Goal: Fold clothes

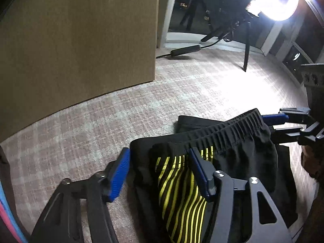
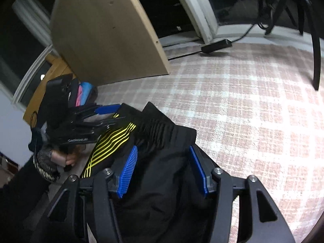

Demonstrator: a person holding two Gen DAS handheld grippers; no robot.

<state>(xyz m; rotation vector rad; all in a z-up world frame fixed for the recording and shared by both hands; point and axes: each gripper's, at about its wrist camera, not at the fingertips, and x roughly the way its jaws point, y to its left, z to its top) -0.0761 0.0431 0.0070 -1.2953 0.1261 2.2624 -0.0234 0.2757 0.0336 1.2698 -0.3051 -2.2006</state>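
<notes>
Left tongs [image 1: 160,172] first: I've got them partly spread, and the black shorts [image 1: 222,147] sit bunched between the blue pads [image 1: 119,174]. The far pad is off the cloth, with a sliver of carpet showing, so I can't call that a firm pinch. The yellow-striped panel [image 1: 182,192] runs straight down between the jaws.

Right tongs [image 2: 164,170] now: about half spread too, with black fabric filling the gap. Whether those pads are truly biting, I can't tell from here.

The relation that matters: the ribbed waistband [image 1: 228,127] runs from my left tongs across to my right ones, its long axis spanning the two, one tool near each end. Both are equally close to the garment; my left hand [image 2: 60,158] shows just beside the shorts in the right view.

Outward: plaid carpet [image 2: 243,111] lies open ahead of and beyond the right tongs, good room, I judge, to lay the shorts flat. A tan board [image 1: 81,40] stands ahead of the left tongs, and a chair leg [image 2: 317,60] and a power brick [image 2: 216,45] sit well away.
</notes>
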